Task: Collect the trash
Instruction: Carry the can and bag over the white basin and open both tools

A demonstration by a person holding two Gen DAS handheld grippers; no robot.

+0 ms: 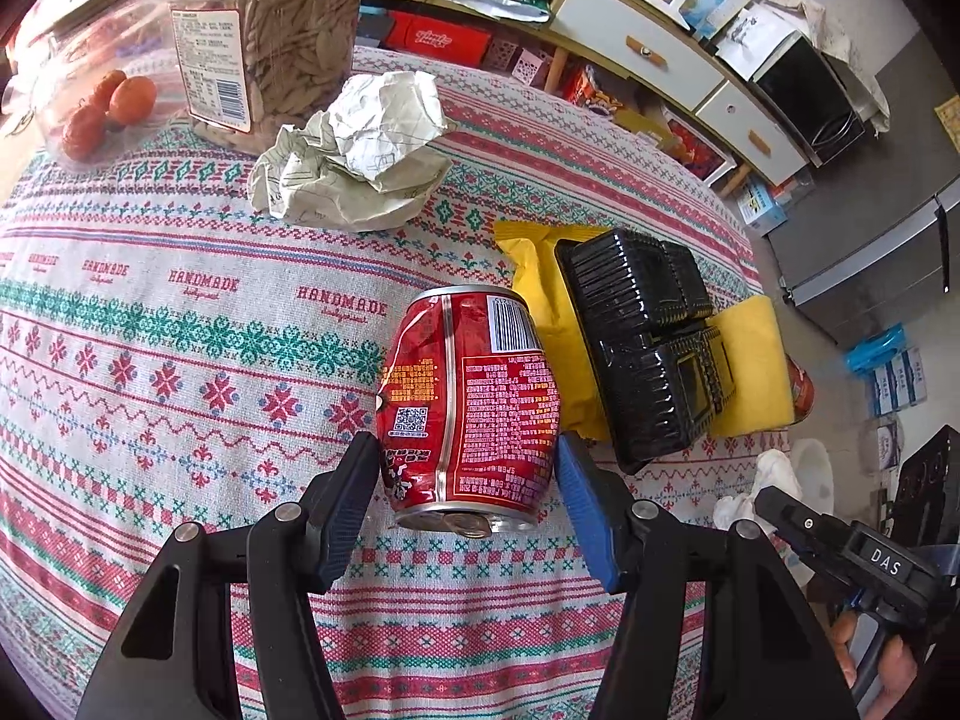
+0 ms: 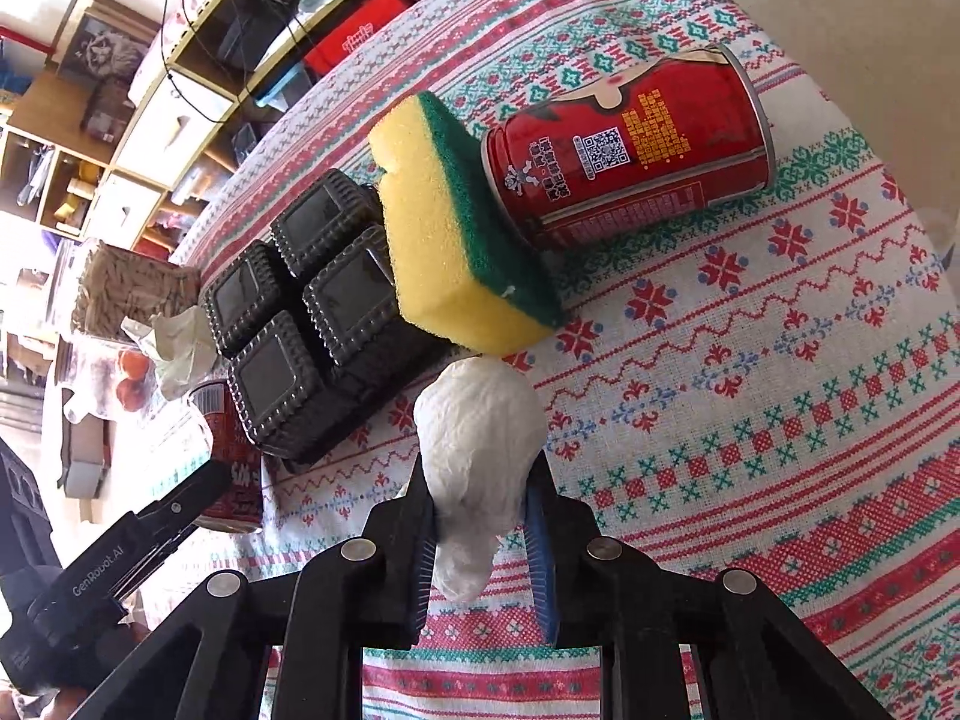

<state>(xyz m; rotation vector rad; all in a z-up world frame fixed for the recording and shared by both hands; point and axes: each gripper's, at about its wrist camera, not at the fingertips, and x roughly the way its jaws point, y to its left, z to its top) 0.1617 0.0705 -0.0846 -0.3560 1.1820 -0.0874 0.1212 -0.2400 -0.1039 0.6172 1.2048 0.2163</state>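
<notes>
My left gripper has its jaws around a dented red can lying on the patterned tablecloth, fingers touching both its sides. My right gripper is shut on a crumpled white tissue wad and holds it over the cloth. A second red can lies on its side ahead of the right gripper. A crumpled paper lies beyond the left gripper. A black plastic tray rests on a yellow wrapper; the tray also shows in the right wrist view.
A yellow and green sponge lies between the tray and the second can. A clear jar of seeds and oranges in a clear container stand at the table's far side. The table edge drops off at right; shelves and drawers stand beyond.
</notes>
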